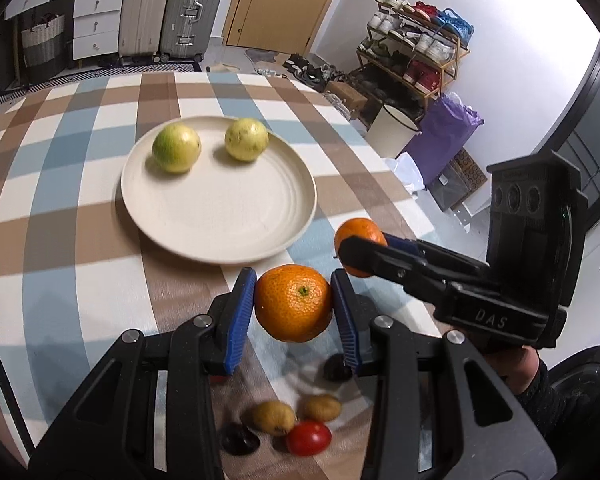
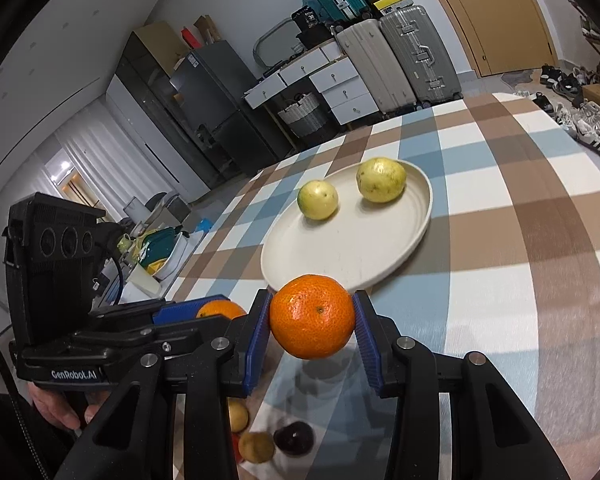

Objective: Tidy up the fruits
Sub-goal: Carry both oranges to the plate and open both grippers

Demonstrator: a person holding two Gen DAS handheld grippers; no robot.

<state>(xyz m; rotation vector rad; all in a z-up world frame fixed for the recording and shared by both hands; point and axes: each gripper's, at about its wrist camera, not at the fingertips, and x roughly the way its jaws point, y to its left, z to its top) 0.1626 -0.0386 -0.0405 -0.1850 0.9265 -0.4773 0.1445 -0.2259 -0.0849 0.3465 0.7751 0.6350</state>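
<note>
The left gripper [image 1: 293, 312] is clamping a round orange mandarin with a green stem scar [image 1: 293, 303] between its blue ribbed fingers [image 1: 240, 320], which are pressing against both of its sides and holding it clear of the checked brown, blue and white surface [image 1: 60, 240]. The right gripper [image 2: 312, 326] is gripping a second round orange mandarin [image 2: 312, 322] the same way, its blue fingers [image 2: 366, 344] narrowed onto the fruit and keeping it lifted. Both mandarins are hanging just in front of the near rim of a round cream plate [image 1: 220, 216], the two close beside each other. Two yellow-green round fruits [image 1: 176, 147] [image 1: 246, 139] are sitting on the far part of that plate. Beneath the grippers, small brownish fruits [image 1: 274, 417], a red cherry tomato [image 1: 309, 437] and dark round fruits [image 1: 240, 438] are lying on the surface.
</note>
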